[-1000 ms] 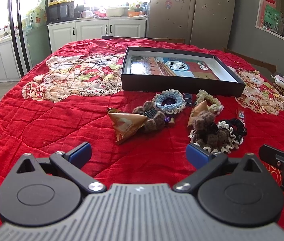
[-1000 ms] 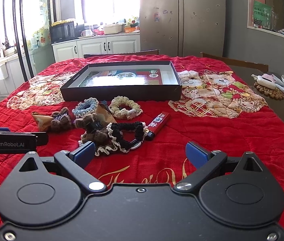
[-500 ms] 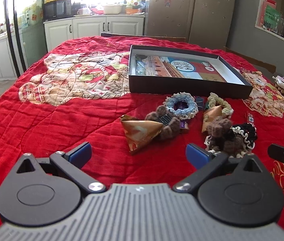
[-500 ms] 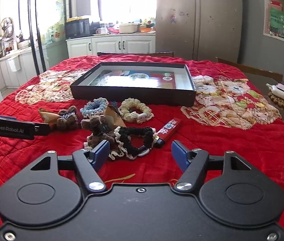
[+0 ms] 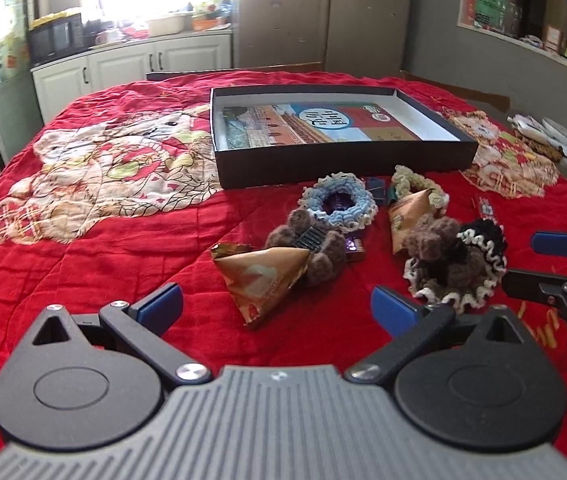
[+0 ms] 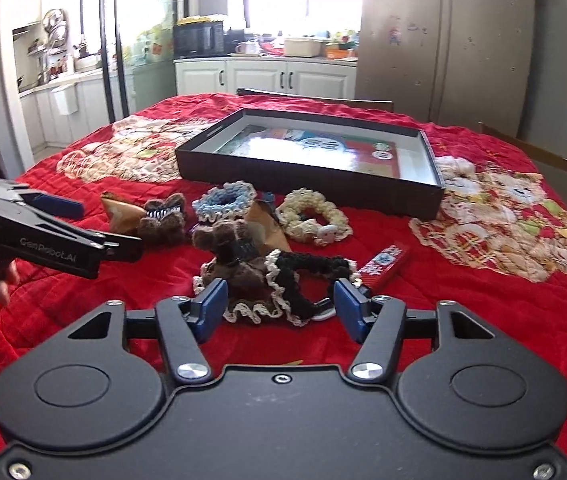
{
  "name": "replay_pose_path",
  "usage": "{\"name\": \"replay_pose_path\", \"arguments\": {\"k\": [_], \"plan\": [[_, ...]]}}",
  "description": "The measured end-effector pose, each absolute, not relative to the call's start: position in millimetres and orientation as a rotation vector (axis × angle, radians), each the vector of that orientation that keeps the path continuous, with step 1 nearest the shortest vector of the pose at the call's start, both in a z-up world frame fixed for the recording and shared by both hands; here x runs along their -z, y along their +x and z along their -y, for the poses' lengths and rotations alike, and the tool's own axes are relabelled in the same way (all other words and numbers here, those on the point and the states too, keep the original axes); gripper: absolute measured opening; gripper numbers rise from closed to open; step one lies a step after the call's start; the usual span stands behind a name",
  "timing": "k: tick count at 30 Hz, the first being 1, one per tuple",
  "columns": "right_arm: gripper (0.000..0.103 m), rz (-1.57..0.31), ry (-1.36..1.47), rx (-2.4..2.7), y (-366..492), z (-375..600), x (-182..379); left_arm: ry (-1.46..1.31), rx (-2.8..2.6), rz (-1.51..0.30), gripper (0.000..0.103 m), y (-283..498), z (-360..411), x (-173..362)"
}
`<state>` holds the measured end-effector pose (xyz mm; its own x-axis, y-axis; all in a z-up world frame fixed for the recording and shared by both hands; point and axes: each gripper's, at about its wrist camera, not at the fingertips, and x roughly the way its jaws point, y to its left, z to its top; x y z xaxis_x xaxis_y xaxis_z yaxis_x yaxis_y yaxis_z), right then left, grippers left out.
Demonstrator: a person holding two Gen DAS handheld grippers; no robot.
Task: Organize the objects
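The task appears barely begun: the black shallow box [image 6: 315, 168] at the far side of the red quilted cover [image 5: 83, 264] shows only its printed floor, with no loose item inside it in either view. All the objects lie in a cluster in front of the box: a blue crocheted scrunchie [image 5: 339, 204], a cream crocheted scrunchie [image 6: 313, 216], two gold triangular packets [image 5: 263, 276], two brown fuzzy hair clips [image 5: 317, 250], a black scrunchie with pale trim [image 6: 307, 276] and a red lighter-like stick [image 6: 385, 266]. Everything therefore remains to be moved, presumably into the box. The left gripper [image 5: 277, 306] is spread wide and empty, hovering above the cloth just short of the nearer gold packet, touching nothing. The right gripper [image 6: 279, 306] is partly closed but still apart, its blue pads [image 6: 213, 308] flanking the near edge of the black scrunchie pile; whether the pads already touch the fabric cannot be told. It grips nothing yet.
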<state>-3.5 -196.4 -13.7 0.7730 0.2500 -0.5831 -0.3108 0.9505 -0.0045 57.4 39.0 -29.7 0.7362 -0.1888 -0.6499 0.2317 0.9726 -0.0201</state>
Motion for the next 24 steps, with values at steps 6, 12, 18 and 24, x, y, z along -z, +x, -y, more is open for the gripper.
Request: {"name": "replay_pose_path", "arguments": {"k": [6, 12, 18, 24], "plan": [[0.048, -0.626, -0.116, -0.332, 8, 191, 22, 0.114, 0.262, -0.673, 0.099, 68, -44, 36], [0.042, -0.645, -0.119, -0.344, 17, 191, 26, 0.128, 0.312, -0.671, 0.093, 77, -52, 38], [0.037, -0.649, -0.119, -0.357, 22, 192, 28, 0.143, 0.371, -0.670, 0.081, 82, -55, 39], [0.035, -0.636, -0.111, -0.363, 24, 196, 22, 0.159, 0.419, -0.676, 0.075, 82, -56, 42]]}}
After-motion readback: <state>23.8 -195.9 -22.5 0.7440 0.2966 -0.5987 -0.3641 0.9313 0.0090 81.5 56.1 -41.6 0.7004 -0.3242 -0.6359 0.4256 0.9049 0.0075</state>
